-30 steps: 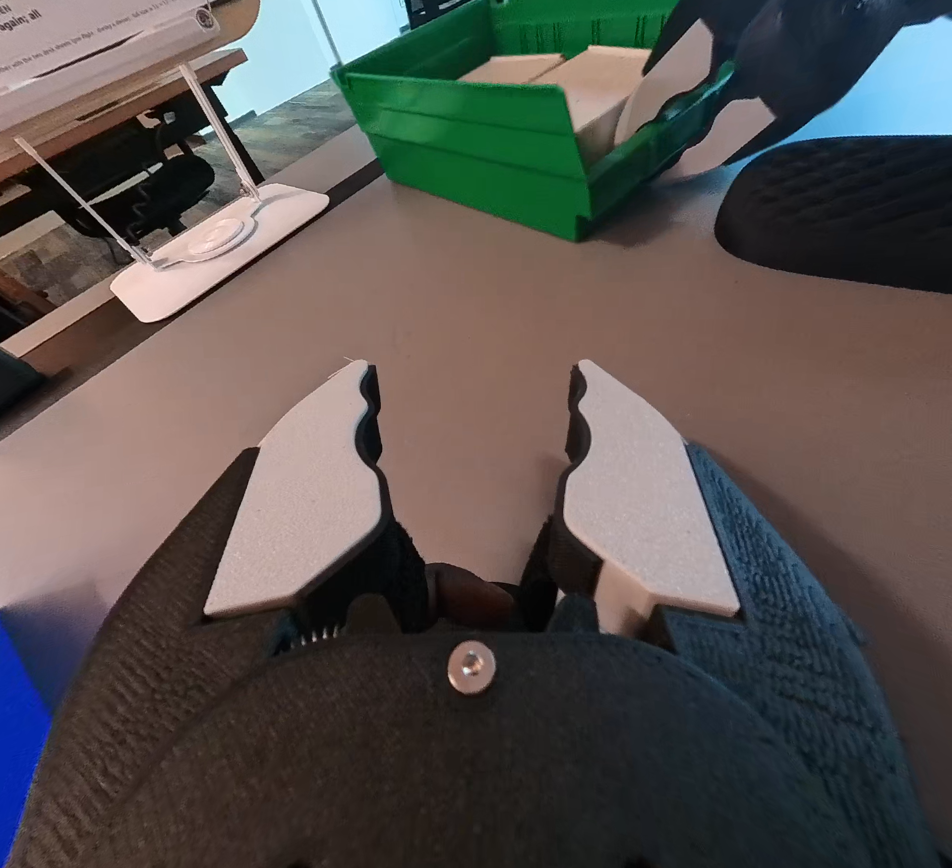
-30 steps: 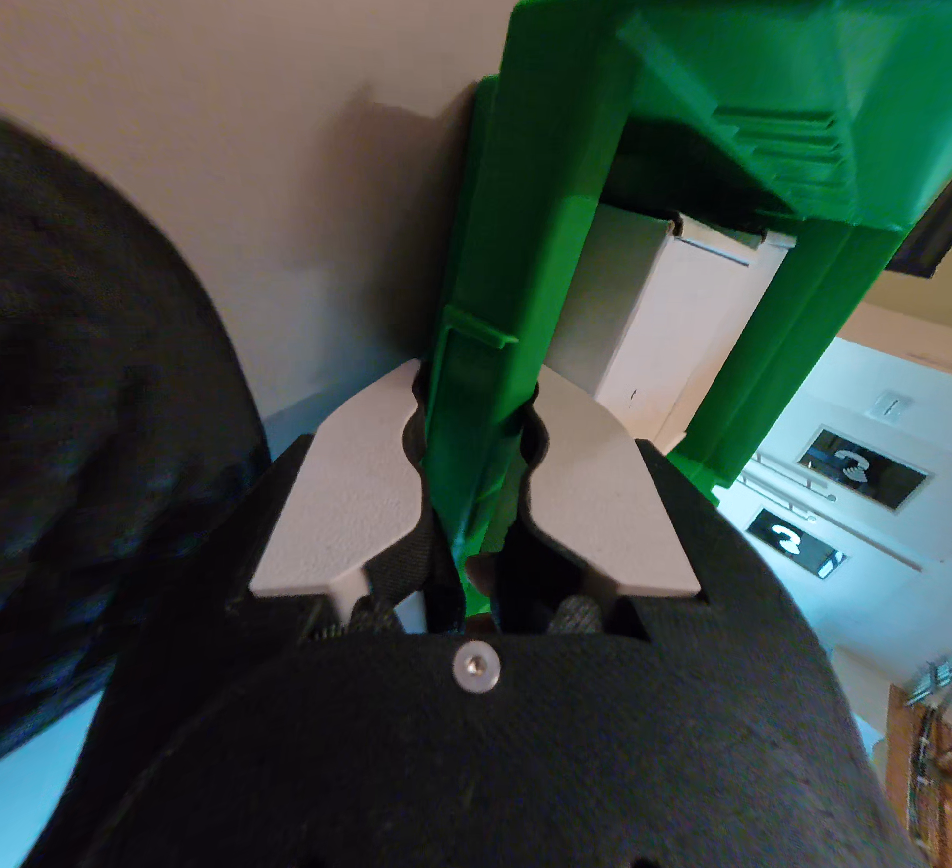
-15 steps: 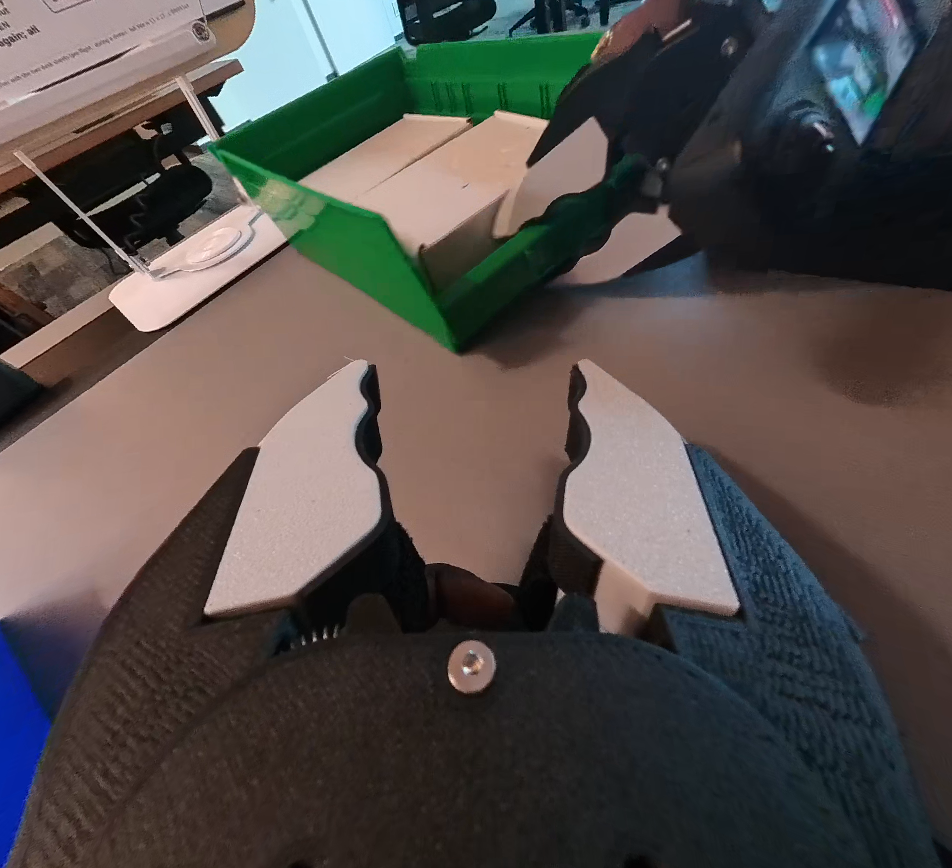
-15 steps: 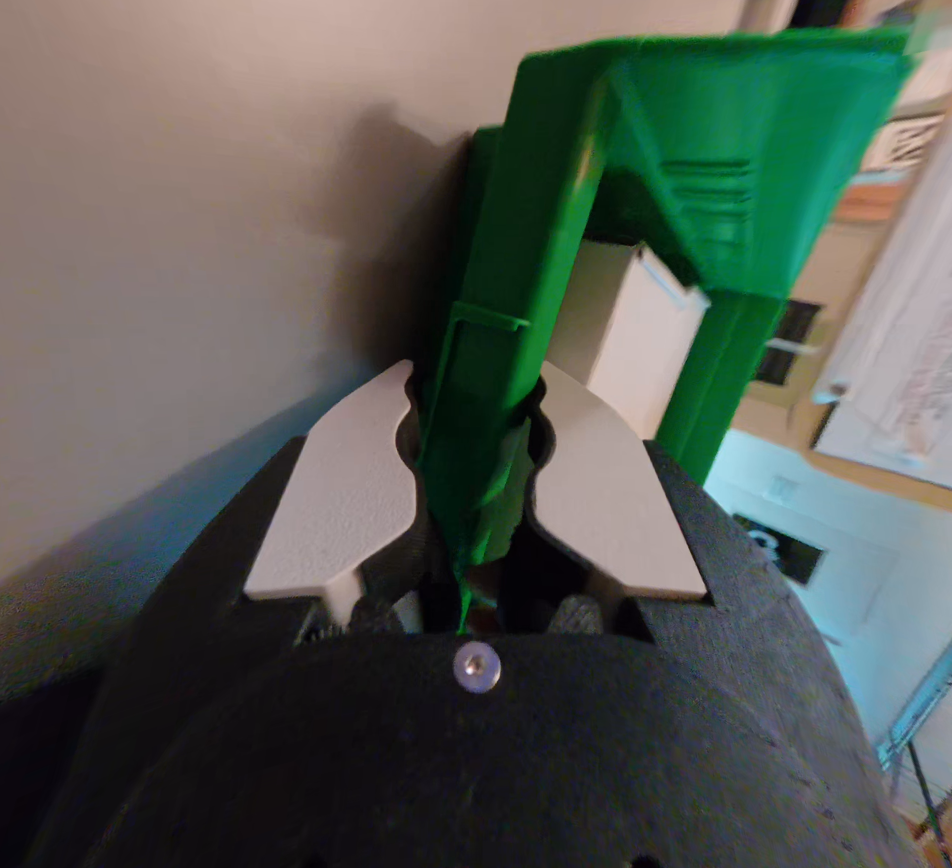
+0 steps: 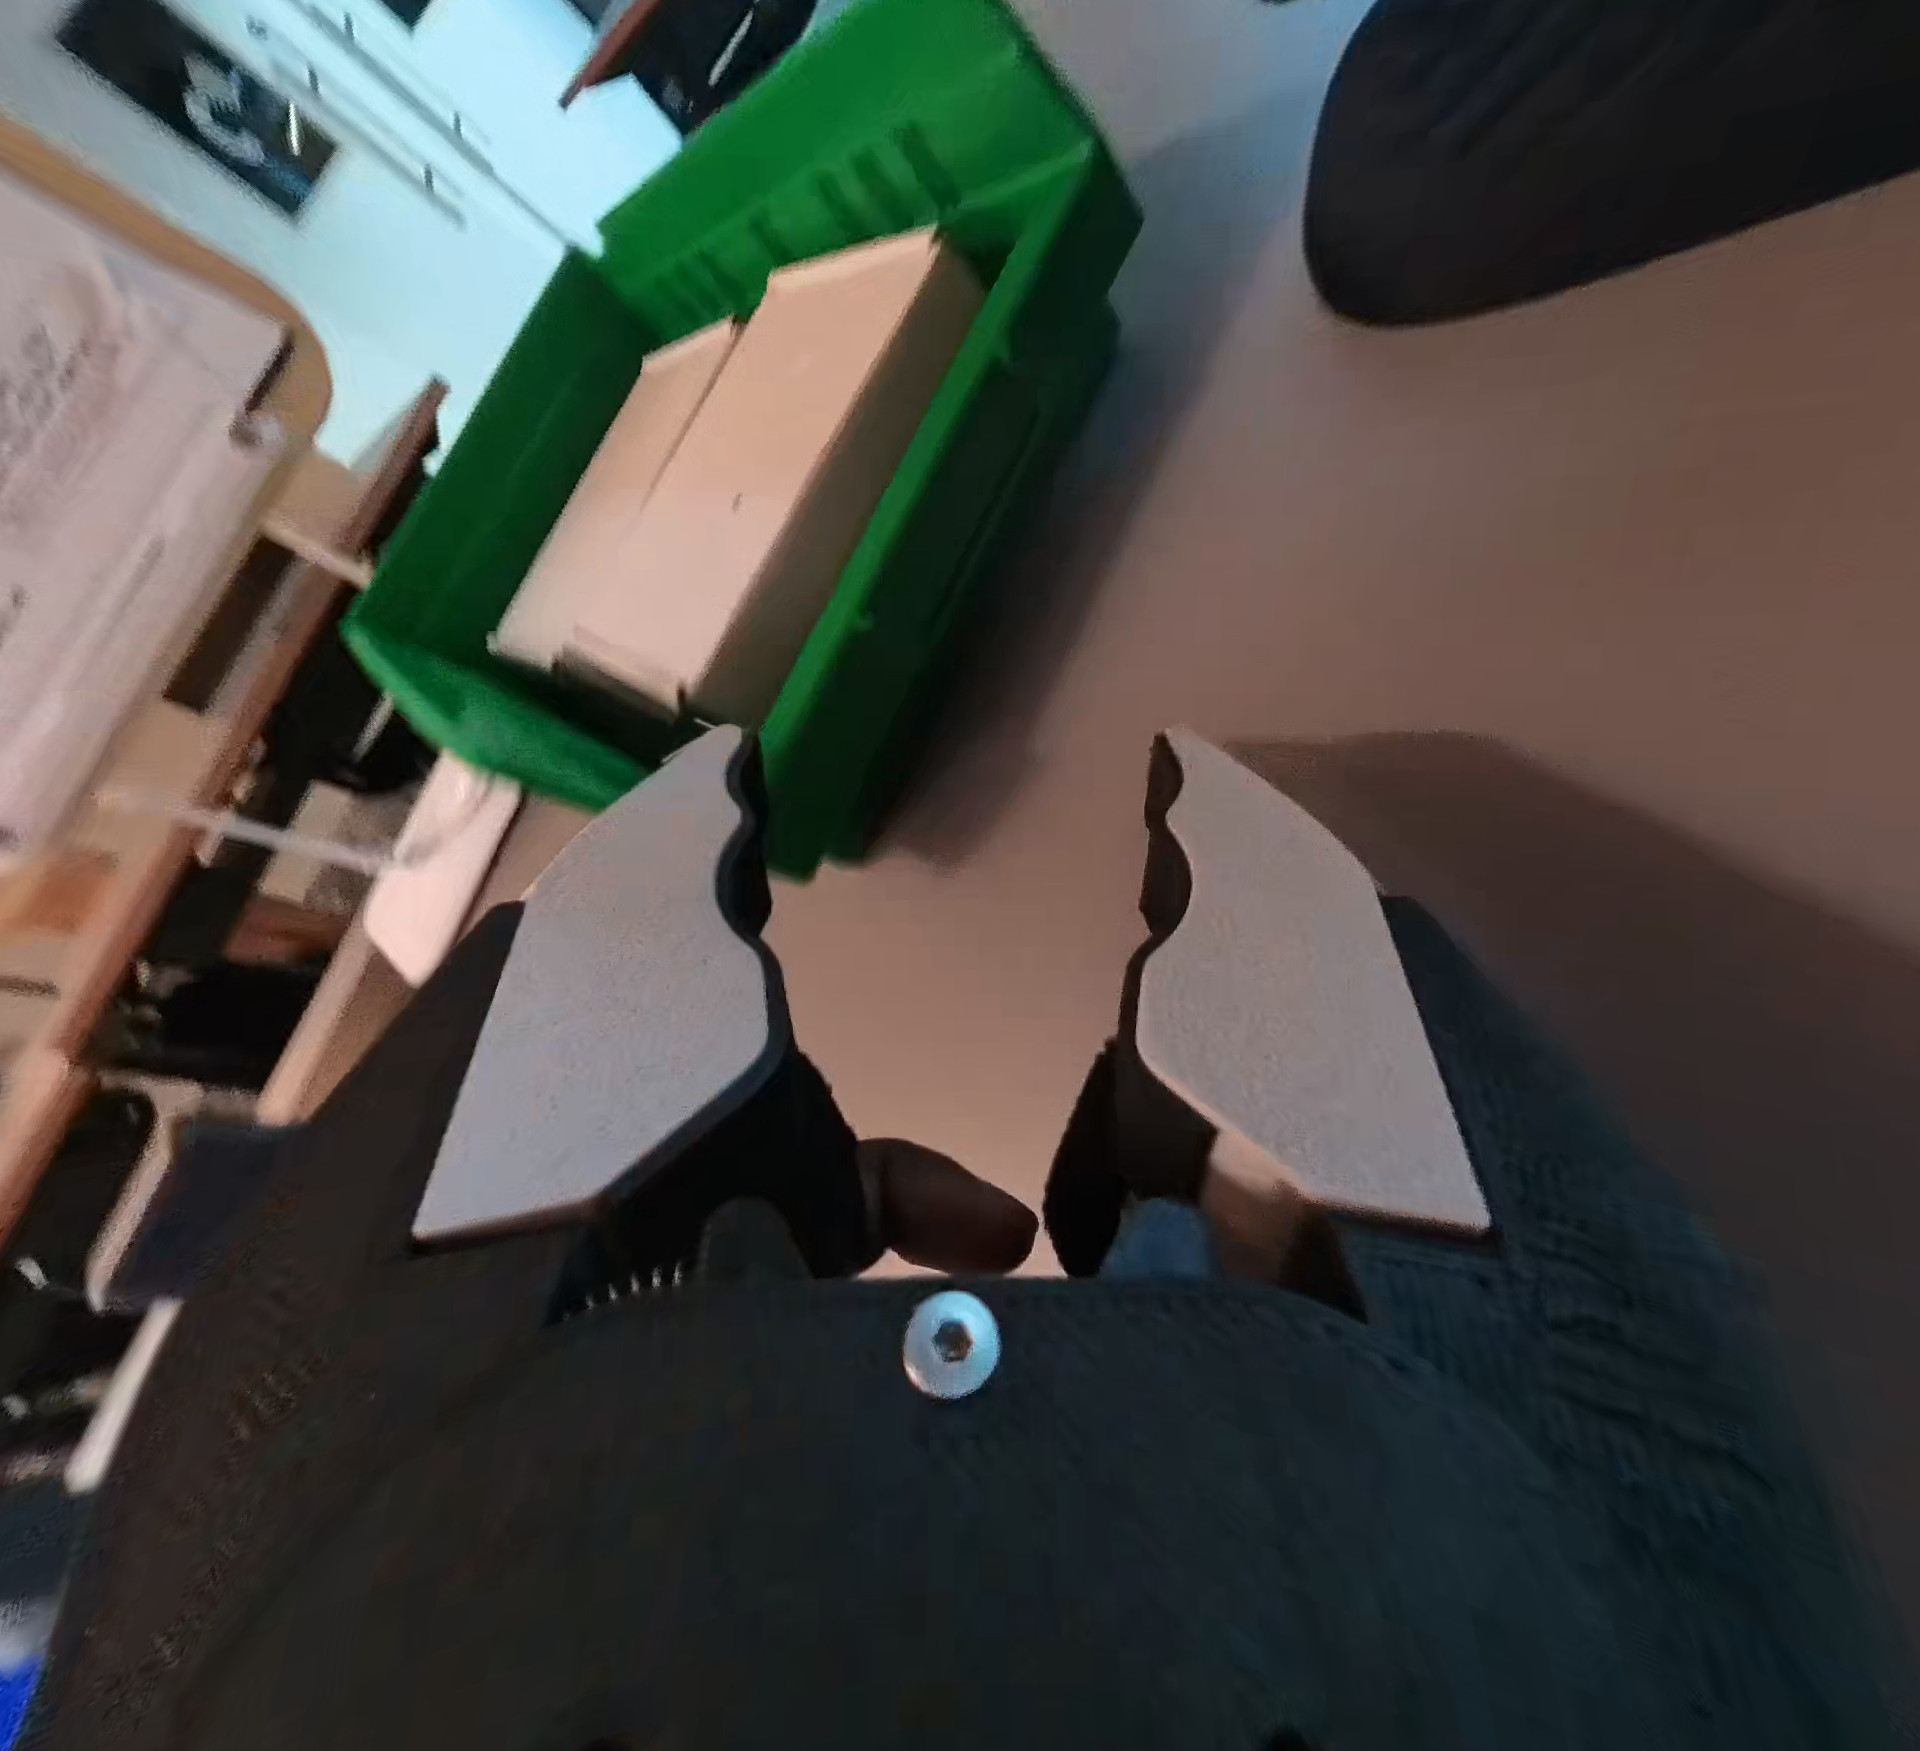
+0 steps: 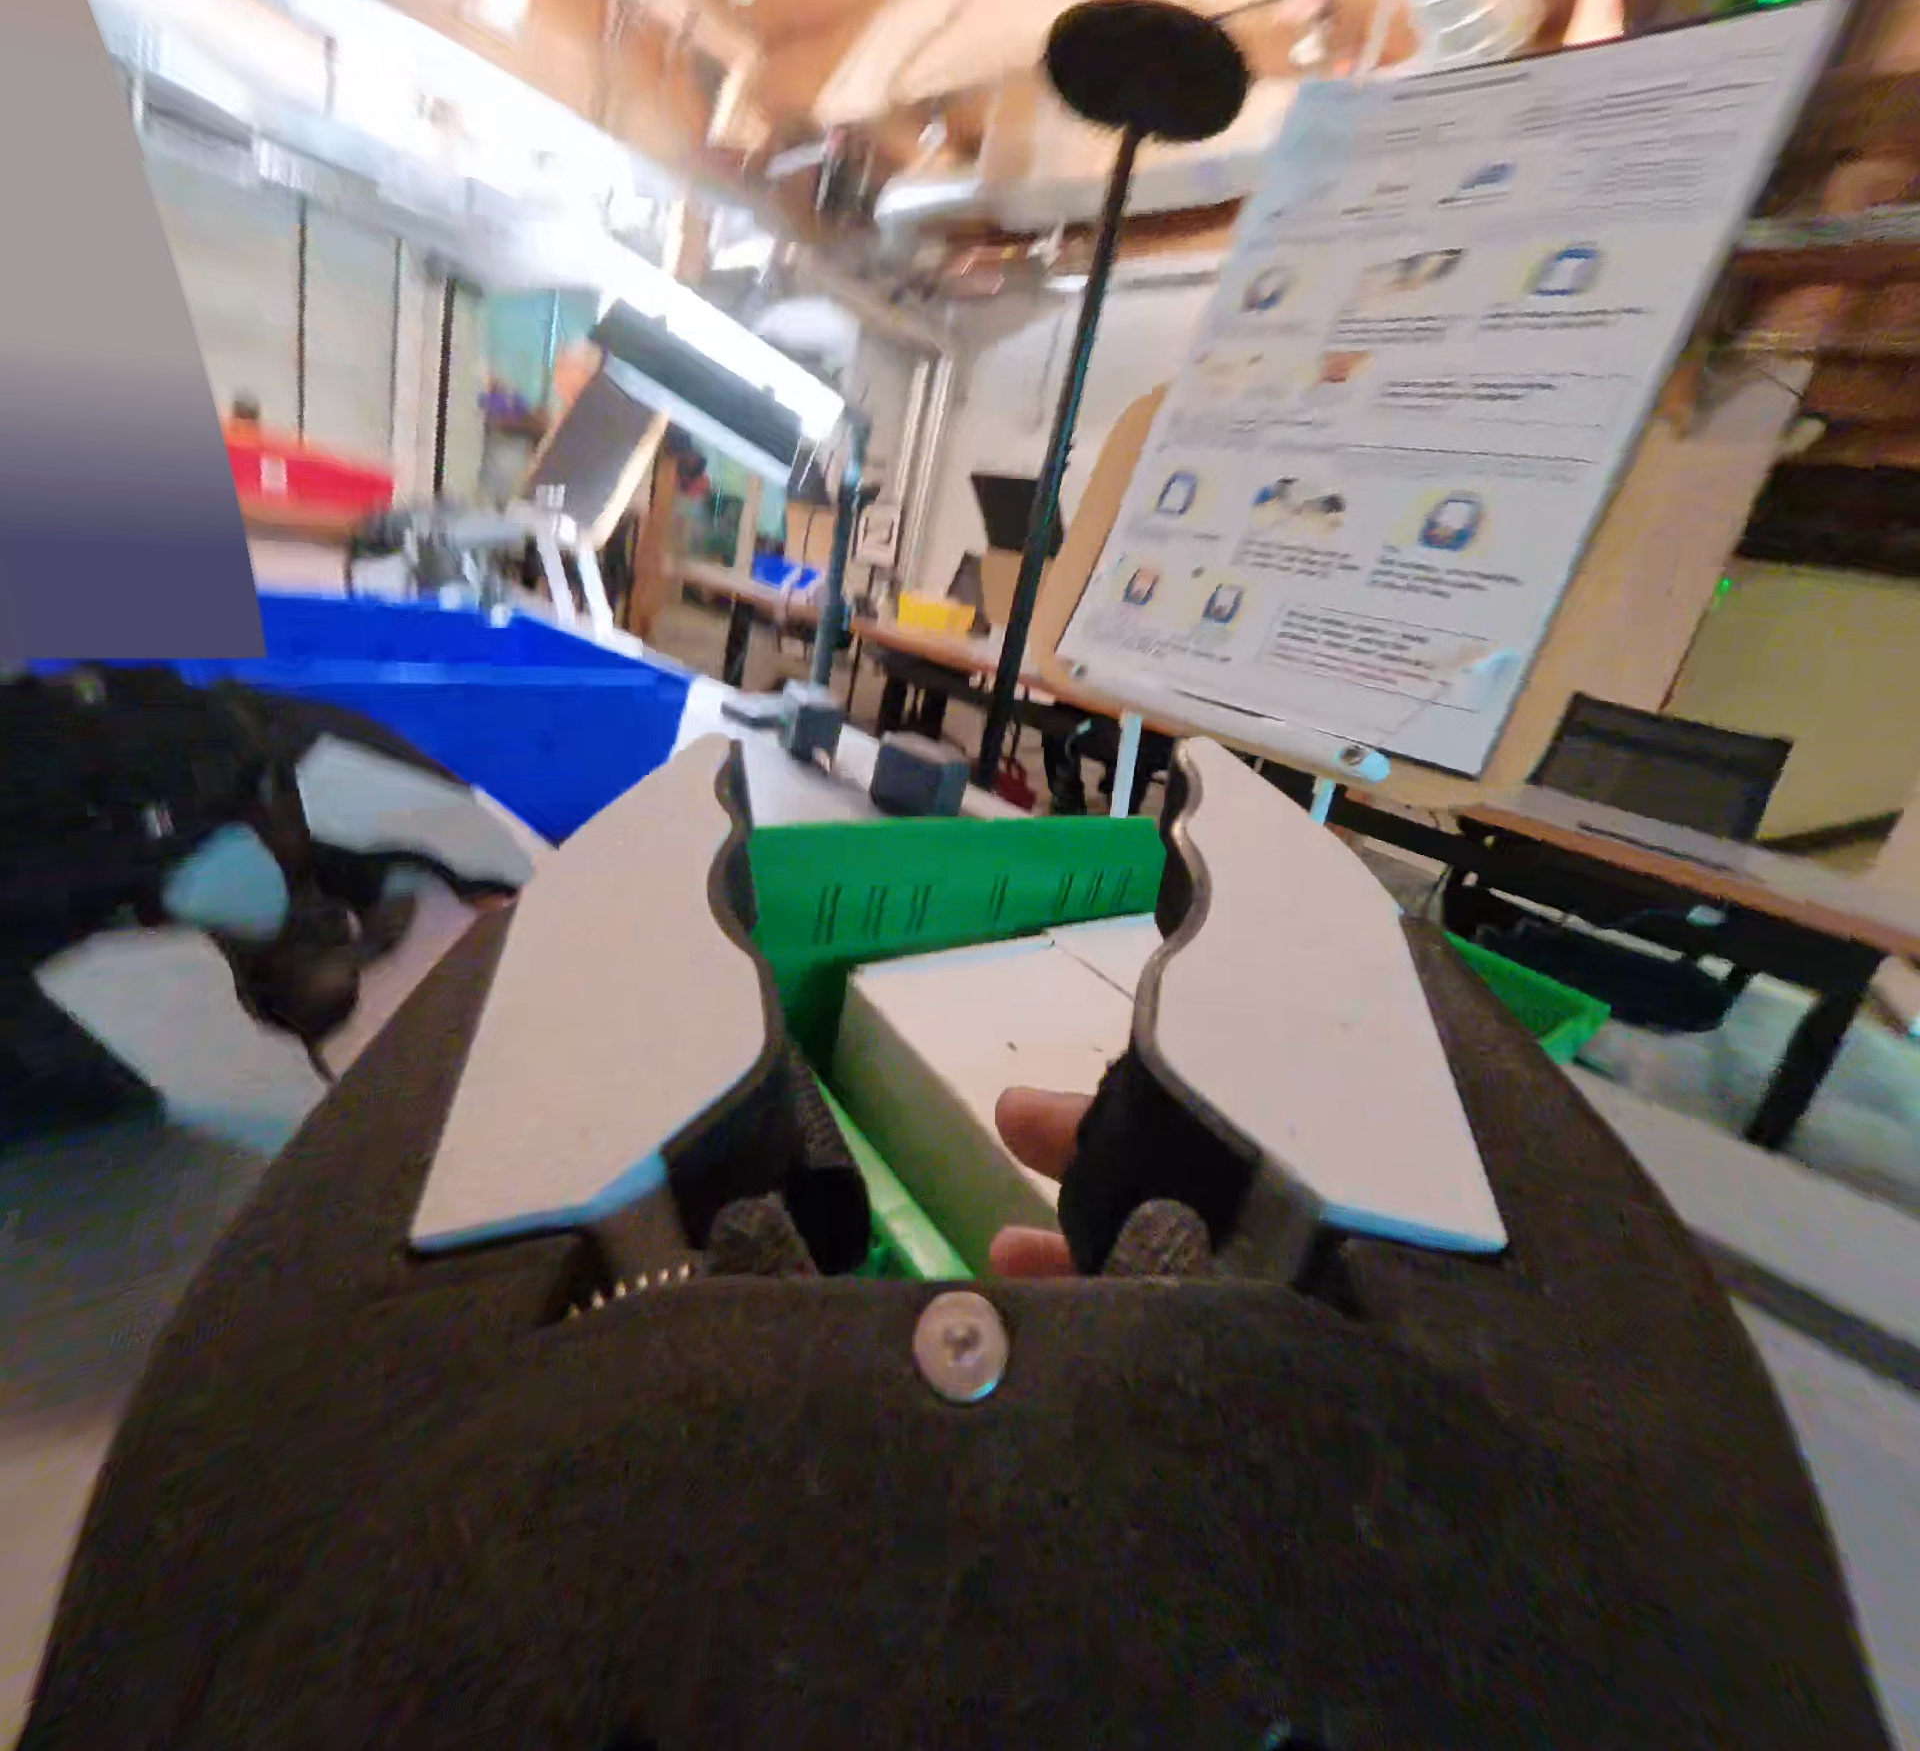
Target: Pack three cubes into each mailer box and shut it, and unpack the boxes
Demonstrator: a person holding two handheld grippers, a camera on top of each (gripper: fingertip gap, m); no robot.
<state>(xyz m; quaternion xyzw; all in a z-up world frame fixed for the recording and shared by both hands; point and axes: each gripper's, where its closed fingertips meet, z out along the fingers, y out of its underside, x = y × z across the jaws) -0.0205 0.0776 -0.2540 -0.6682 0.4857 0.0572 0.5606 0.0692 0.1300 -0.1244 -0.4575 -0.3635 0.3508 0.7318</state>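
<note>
Both hand-held grippers gape wide, empty: left [image 5: 951, 802], right [image 6: 961, 813]. Green bin [image 5: 914, 496] holds seemingly shut mailer boxes [image 5: 769, 465]; grip a box edge squarely.

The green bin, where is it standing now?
The green bin stands on the grey table, just ahead and left of the open left tool in the left wrist view, with two closed mailer boxes side by side inside it.

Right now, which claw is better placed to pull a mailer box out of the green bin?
Right, probably. The right claw is open directly over the green bin, with the near mailer box between its fingers. The left claw is open too, but sits off the bin's corner over bare table.
</note>
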